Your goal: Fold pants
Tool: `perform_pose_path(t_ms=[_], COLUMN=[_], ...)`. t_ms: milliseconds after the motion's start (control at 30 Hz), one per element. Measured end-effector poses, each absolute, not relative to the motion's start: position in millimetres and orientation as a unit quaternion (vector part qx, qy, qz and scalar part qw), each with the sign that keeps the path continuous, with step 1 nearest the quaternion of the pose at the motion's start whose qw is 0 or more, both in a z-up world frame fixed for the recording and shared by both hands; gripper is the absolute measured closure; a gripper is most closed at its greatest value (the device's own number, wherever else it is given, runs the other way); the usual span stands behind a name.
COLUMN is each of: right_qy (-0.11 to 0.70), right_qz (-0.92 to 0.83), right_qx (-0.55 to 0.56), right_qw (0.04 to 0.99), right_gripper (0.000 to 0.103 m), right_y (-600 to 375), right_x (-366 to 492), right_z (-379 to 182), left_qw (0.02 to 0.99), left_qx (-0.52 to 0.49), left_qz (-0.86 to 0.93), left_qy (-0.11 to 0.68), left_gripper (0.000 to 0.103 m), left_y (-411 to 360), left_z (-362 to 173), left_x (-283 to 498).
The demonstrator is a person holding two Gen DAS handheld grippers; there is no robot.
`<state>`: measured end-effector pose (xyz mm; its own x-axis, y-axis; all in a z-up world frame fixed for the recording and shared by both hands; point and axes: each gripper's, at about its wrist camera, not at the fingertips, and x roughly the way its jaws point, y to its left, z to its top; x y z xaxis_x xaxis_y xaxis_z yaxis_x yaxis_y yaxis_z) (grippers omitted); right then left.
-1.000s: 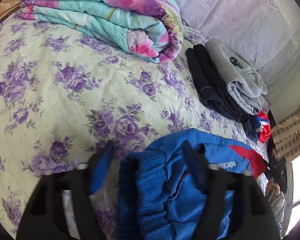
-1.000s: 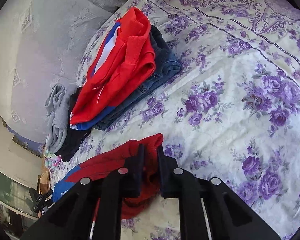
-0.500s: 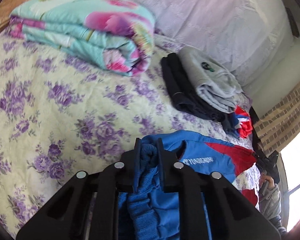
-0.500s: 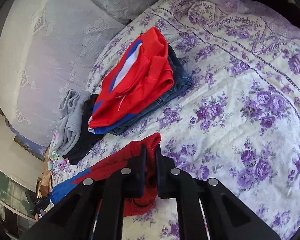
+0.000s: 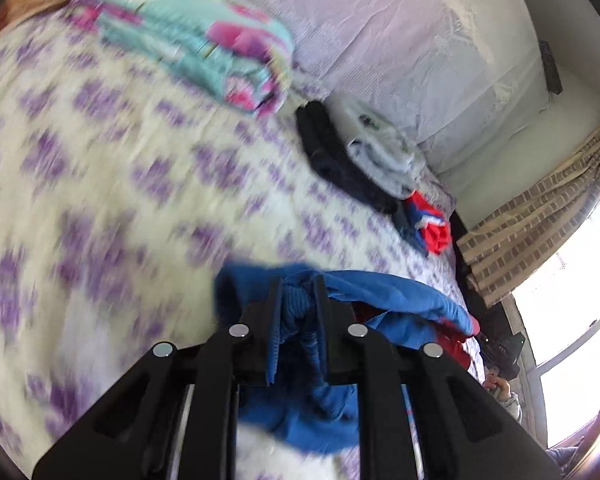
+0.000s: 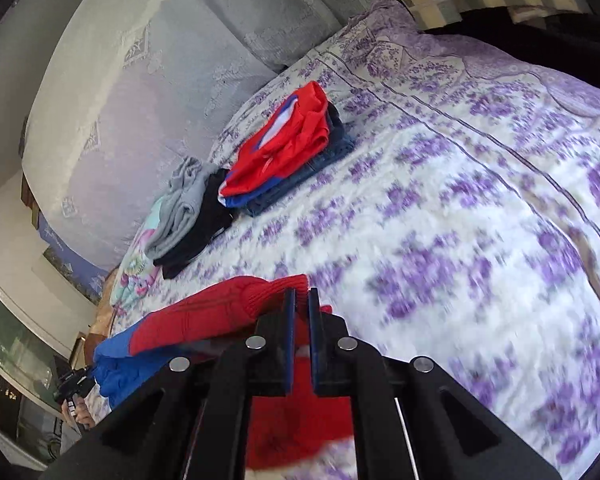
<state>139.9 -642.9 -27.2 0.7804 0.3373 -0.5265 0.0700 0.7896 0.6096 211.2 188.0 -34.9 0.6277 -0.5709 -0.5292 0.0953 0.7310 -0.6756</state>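
Observation:
The blue and red pants (image 5: 384, 292) hang between my two grippers above the purple-flowered bedspread (image 5: 100, 200). My left gripper (image 5: 298, 292) is shut on the blue ribbed cuff (image 5: 300, 320), which bunches between the fingers. In the right wrist view my right gripper (image 6: 301, 300) is shut on the red ribbed cuff (image 6: 268, 292) of the same pants (image 6: 188, 320); red cloth hangs below the fingers and the blue part trails off to the left.
A folded turquoise floral quilt (image 5: 196, 40) lies at the bed's far side. Folded grey and black clothes (image 5: 364, 148) and a red-blue-denim stack (image 6: 288, 148) lie near the lace-covered pillows (image 6: 140, 80). A curtain and bright window (image 5: 560, 240) are at the right.
My left gripper closed on the blue cuff and lifted it. Both grippers rose with the pants, and the bed dropped farther away in both views.

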Motion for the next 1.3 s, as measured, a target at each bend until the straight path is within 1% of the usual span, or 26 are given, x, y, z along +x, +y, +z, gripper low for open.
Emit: perform_pose_path(t_ms=[67, 167, 200, 233, 300, 333, 367, 400, 433, 500, 533, 567, 600, 767, 800, 833, 900, 967, 1100, 1233, 1300], right_qy=[0.314, 0.310, 0.310, 0.307, 0.288, 0.282, 0.287, 0.299, 0.308, 0.322, 0.332, 0.337, 0.343, 0.362, 0.360, 0.355, 0.338, 0.339, 0.367, 0.363, 0.359], right_qz=[0.063, 0.052, 0.067, 0.089, 0.122, 0.136, 0.141, 0.140, 0.137, 0.125, 0.115, 0.105, 0.094, 0.063, 0.062, 0.069, 0.077, 0.085, 0.075, 0.066, 0.056], right_qx=[0.351, 0.389, 0.411, 0.429, 0.447, 0.455, 0.460, 0.470, 0.480, 0.509, 0.516, 0.521, 0.527, 0.568, 0.572, 0.562, 0.543, 0.534, 0.536, 0.541, 0.554], right_qw=[0.880, 0.866, 0.855, 0.845, 0.838, 0.834, 0.828, 0.819, 0.810, 0.788, 0.781, 0.777, 0.772, 0.737, 0.734, 0.744, 0.765, 0.770, 0.757, 0.756, 0.749], right_gripper=[0.097, 0.097, 0.093, 0.092, 0.071, 0.054, 0.053, 0.053, 0.053, 0.053, 0.053, 0.053, 0.053, 0.051, 0.051, 0.048, 0.046, 0.040, 0.038, 0.038, 0.040], right_y=[-654, -658, -653, -645, -622, -608, -598, -588, -582, -573, -571, -572, -571, -571, -570, -566, -563, -559, -552, -557, -558], right_x=[113, 88, 84, 82, 81, 84, 89, 96, 102, 112, 117, 121, 122, 126, 124, 124, 121, 123, 132, 149, 157], right_z=[-42, -53, -53, -51, -42, -37, -36, -37, -38, -46, -51, -54, -58, -80, -77, -67, -48, -40, -52, -62, -68], left_qw=[0.833, 0.818, 0.821, 0.828, 0.839, 0.848, 0.858, 0.866, 0.873, 0.880, 0.879, 0.877, 0.873, 0.845, 0.843, 0.840, 0.836, 0.836, 0.830, 0.824, 0.822], left_qx=[-0.348, -0.394, -0.394, -0.386, -0.373, -0.361, -0.349, -0.338, -0.331, -0.325, -0.322, -0.323, -0.326, -0.350, -0.351, -0.352, -0.355, -0.359, -0.380, -0.386, -0.390], left_qz=[-0.197, -0.194, -0.181, -0.164, -0.149, -0.142, -0.135, -0.129, -0.124, -0.131, -0.142, -0.150, -0.155, -0.168, -0.163, -0.158, -0.153, -0.144, -0.139, -0.135, -0.133], left_qy=[0.383, 0.371, 0.372, 0.372, 0.368, 0.361, 0.353, 0.346, 0.335, 0.320, 0.320, 0.323, 0.328, 0.368, 0.375, 0.381, 0.389, 0.389, 0.384, 0.391, 0.393], left_gripper=[0.088, 0.086, 0.087, 0.087, 0.076, 0.059, 0.049, 0.028, 0.018, 0.014, 0.009, 0.007, 0.005, 0.005, 0.005, 0.005, 0.005, 0.005, 0.005, 0.005, 0.005], left_y=[202, 220, 222, 222, 218, 212, 206, 198, 189, 172, 161, 153, 146, 115, 111, 106, 102, 101, 104, 108, 111], left_z=[-57, -67, -66, -63, -54, -45, -36, -27, -17, -5, 0, 3, 3, -15, -20, -25, -32, -36, -42, -45, -45], left_x=[194, 178, 173, 167, 157, 150, 144, 138, 132, 125, 123, 124, 125, 143, 147, 150, 153, 156, 160, 164, 165])
